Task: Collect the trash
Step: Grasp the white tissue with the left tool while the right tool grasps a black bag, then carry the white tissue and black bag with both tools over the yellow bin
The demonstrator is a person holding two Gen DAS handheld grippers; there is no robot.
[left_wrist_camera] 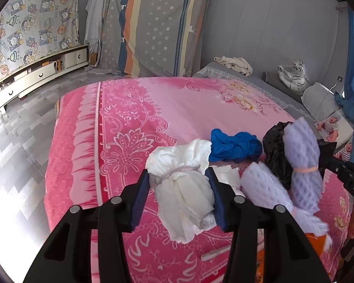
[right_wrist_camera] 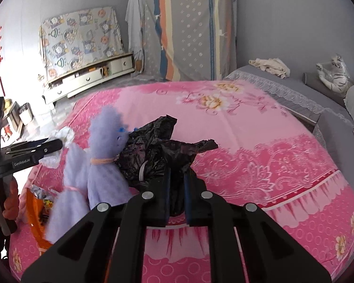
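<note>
Left hand-held gripper (left_wrist_camera: 180,197): jaws closed about the white tied bundle (left_wrist_camera: 184,188), held clear above the pink bedspread (left_wrist_camera: 120,127). Right hand-held gripper (right_wrist_camera: 177,195): jaws narrow, pinching the black plastic bag (right_wrist_camera: 153,148).

Landmark: black plastic bag. Two lavender foam-net rolls (right_wrist_camera: 103,167) lie against its left side; the blue wad (left_wrist_camera: 234,147) sits just behind it; an orange wrapper (right_wrist_camera: 37,210) lies near, beyond the rolls.

Step in hand, judged: bring the bundle to the bag. Advice: hold the bag's mouth steady and slack, approach over the rolls without brushing them, and release only inside.

Count: white bundle 1; lavender rolls 2; blue wad 1; black bag 1; orange wrapper 1.
</note>
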